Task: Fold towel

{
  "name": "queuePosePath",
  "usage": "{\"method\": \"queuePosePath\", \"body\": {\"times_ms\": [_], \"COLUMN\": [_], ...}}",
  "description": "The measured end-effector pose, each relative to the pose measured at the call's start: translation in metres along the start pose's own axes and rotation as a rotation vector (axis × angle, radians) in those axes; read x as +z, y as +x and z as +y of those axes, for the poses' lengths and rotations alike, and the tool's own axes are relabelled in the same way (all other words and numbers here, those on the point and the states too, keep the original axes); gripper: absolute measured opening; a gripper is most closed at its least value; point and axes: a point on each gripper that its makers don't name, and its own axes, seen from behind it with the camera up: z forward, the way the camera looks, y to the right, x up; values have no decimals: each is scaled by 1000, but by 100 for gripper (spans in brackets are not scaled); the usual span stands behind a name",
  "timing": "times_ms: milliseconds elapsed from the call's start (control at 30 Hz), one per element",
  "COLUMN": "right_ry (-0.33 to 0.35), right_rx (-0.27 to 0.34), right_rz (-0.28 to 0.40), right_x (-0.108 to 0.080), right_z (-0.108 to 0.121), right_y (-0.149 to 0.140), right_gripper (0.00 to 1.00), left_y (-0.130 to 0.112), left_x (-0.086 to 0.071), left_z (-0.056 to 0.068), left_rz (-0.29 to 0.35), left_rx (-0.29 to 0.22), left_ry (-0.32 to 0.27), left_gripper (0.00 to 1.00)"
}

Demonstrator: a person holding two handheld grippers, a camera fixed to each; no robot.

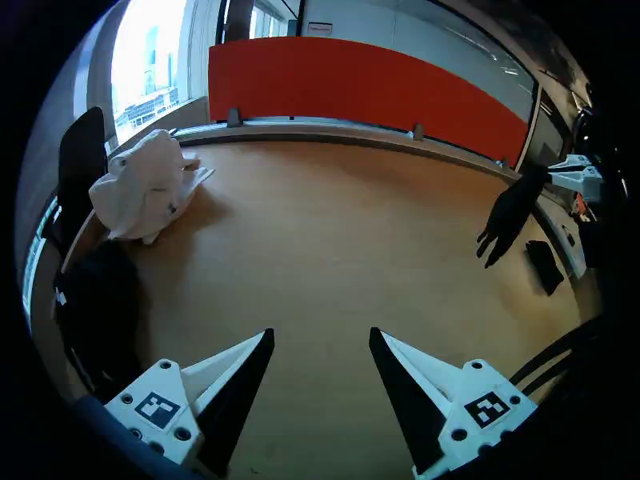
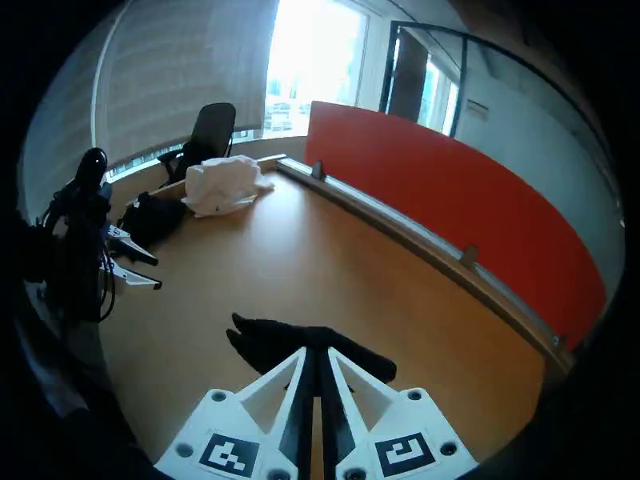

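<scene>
Left gripper view: my left gripper [image 1: 320, 334] stands wide open, holding nothing; the white towel [image 1: 144, 192] lies crumpled at upper left. Right gripper view: my right gripper [image 2: 317, 354] pinches a black cloth [image 2: 264, 340] at lower centre, fingers almost together.

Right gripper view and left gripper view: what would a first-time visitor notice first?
The bright red partition along the far edge of the wooden desk grabs the eye first. Next comes the crumpled white towel, heaped at the desk's far corner near the window. Then there is a black cloth pinched in the shut right gripper, while the left gripper hovers open above bare wood.
</scene>
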Motion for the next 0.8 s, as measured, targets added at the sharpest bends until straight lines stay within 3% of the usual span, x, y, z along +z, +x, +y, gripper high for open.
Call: {"method": "queuePosePath", "body": {"times_ms": [800], "right_ry": [-110], "right_rx": [62], "right_rz": [-78], "right_x": [-51], "right_z": [101], "right_y": [-56], "right_gripper": [3], "left_y": [1], "left_x": [3], "left_z": [4], "left_rz": [-12], "left_rx": [5], "left_ry": [8], "left_gripper": [88]}}
